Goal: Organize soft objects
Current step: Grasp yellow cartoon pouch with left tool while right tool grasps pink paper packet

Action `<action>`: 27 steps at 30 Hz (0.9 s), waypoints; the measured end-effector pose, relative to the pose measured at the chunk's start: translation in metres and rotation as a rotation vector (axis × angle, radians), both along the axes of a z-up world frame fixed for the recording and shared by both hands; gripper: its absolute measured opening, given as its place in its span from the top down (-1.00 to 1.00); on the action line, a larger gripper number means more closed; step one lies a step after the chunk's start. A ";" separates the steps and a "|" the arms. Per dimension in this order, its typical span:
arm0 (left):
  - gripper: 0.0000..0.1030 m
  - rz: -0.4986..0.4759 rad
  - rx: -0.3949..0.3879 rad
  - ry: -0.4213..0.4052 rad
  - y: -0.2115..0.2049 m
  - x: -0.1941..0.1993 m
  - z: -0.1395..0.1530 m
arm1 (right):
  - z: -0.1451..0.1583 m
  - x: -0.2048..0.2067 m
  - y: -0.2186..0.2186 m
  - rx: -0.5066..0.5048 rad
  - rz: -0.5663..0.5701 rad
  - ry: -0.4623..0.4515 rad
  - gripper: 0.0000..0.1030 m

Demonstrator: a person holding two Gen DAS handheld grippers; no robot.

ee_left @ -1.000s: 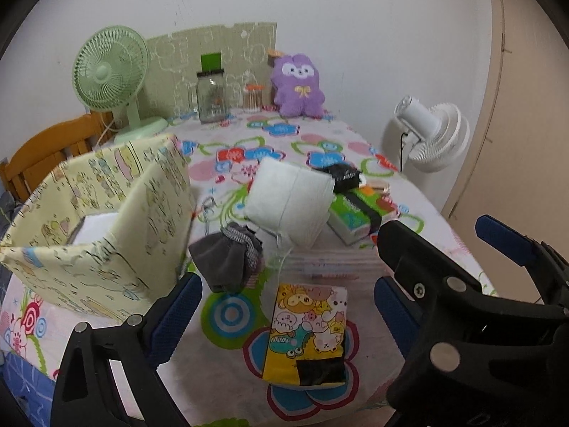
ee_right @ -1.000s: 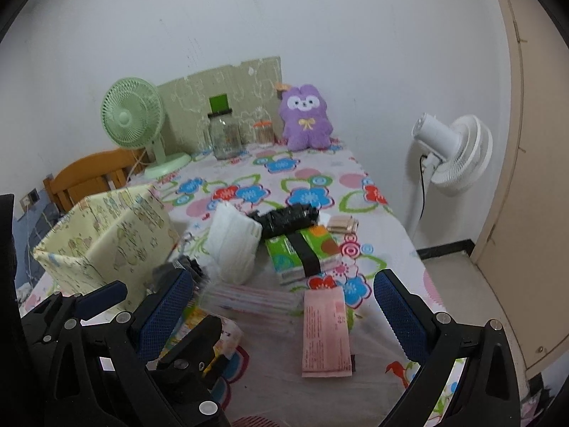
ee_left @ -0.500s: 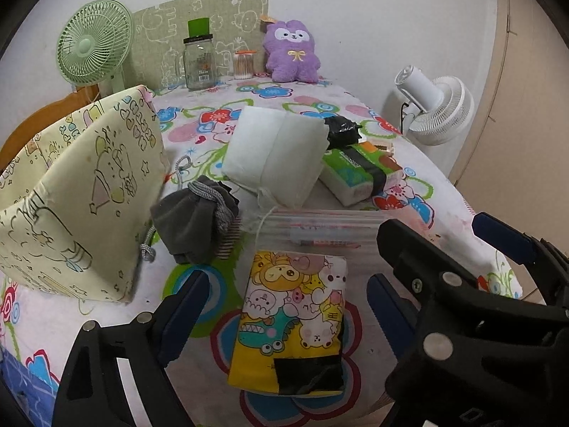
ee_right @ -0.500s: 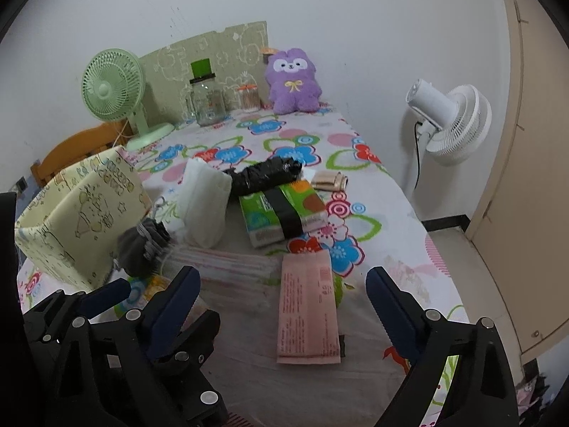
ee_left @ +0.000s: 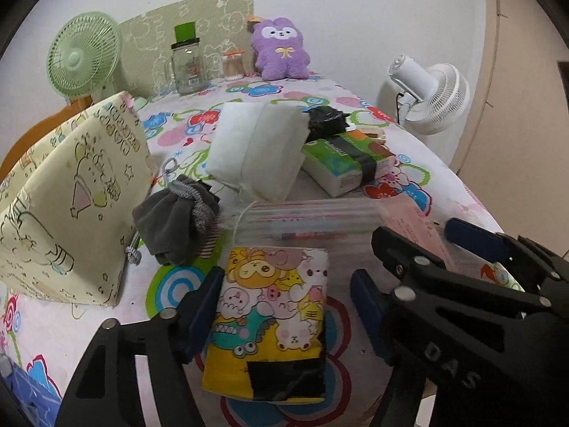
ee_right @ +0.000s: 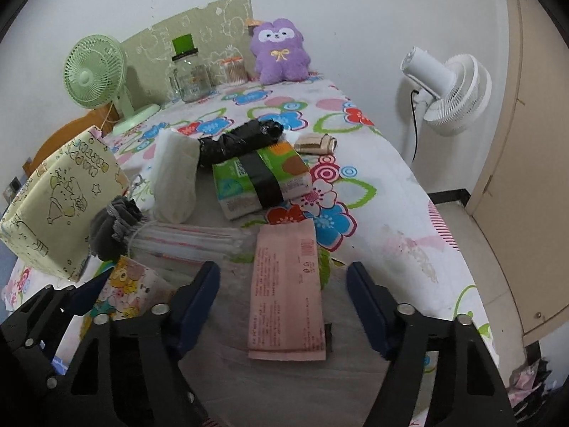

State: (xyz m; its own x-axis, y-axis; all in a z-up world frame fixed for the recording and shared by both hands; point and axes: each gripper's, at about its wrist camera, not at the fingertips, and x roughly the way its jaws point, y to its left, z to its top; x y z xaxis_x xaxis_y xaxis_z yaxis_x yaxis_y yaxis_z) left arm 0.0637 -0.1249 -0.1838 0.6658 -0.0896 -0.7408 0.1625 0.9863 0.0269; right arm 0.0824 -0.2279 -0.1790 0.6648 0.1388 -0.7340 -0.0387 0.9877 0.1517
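Glossy cartoon-printed tissue pack [ee_left: 270,316], matt pink paper packet [ee_right: 286,293], soft grey cloth pouch [ee_left: 176,222], clear shiny plastic zip bag [ee_left: 313,220], fuzzy purple plush toy [ee_right: 279,51], glass jar [ee_right: 188,76], smooth floral-printed cloth over surface [ee_right: 391,192]

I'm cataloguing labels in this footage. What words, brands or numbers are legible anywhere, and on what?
"DAS": raised letters on the black arm of the right claw, seen from the left wrist.
Pink paper packet: printed lines, too small to read.
Green tissue pack: print blurred.
Glass jar: label unreadable.
Yellow cartoon pouch: pictures only, no readable words.
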 end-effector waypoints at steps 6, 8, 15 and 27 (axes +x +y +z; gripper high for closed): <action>-0.08 -0.032 -0.003 -0.003 -0.004 0.002 0.002 | 0.000 0.000 -0.002 -0.022 -0.015 -0.006 0.09; -0.06 -0.036 -0.004 -0.001 -0.004 0.003 0.002 | 0.000 0.000 -0.002 -0.018 -0.012 -0.005 0.17; 0.05 -0.042 -0.021 0.012 -0.002 0.004 0.004 | 0.004 0.001 0.001 -0.029 -0.019 -0.014 0.20; 0.06 -0.026 -0.025 -0.066 0.004 0.007 0.034 | 0.035 0.002 0.010 -0.006 0.006 -0.073 0.20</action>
